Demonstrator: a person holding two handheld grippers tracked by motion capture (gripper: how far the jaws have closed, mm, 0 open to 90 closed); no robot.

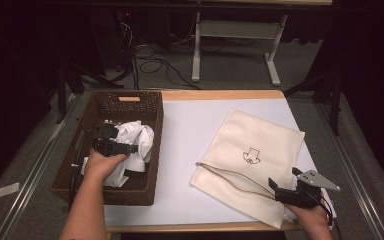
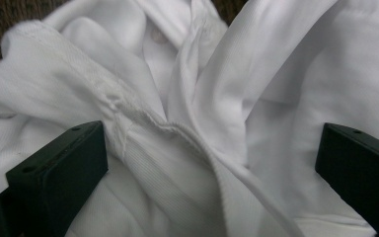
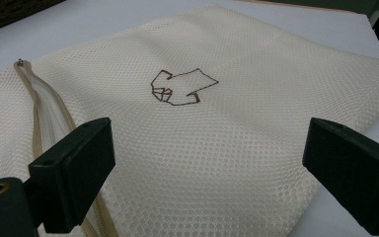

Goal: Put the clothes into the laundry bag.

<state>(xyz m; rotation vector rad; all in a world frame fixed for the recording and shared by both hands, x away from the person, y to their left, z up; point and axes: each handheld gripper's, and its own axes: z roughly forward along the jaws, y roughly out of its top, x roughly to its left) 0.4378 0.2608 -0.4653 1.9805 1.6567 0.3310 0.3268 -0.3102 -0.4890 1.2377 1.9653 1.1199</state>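
Left claw [image 2: 212,163] open over white shirt [image 2: 187,98], right claw [image 3: 207,168] open over mesh bag [image 3: 227,138], basket [image 1: 147,145] seen from above

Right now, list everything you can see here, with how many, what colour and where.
wicker basket: one, dark brown, left side of the table
white garment: one, white, crumpled inside the basket
mesh bag: one, cream, shirt outline drawn on it, zip along one edge, flat on the right side
table mat: one, white, covering the tabletop
table frame: one, white, on the floor behind
left gripper: black, open over the garment
right gripper: black, open over the bag's near corner
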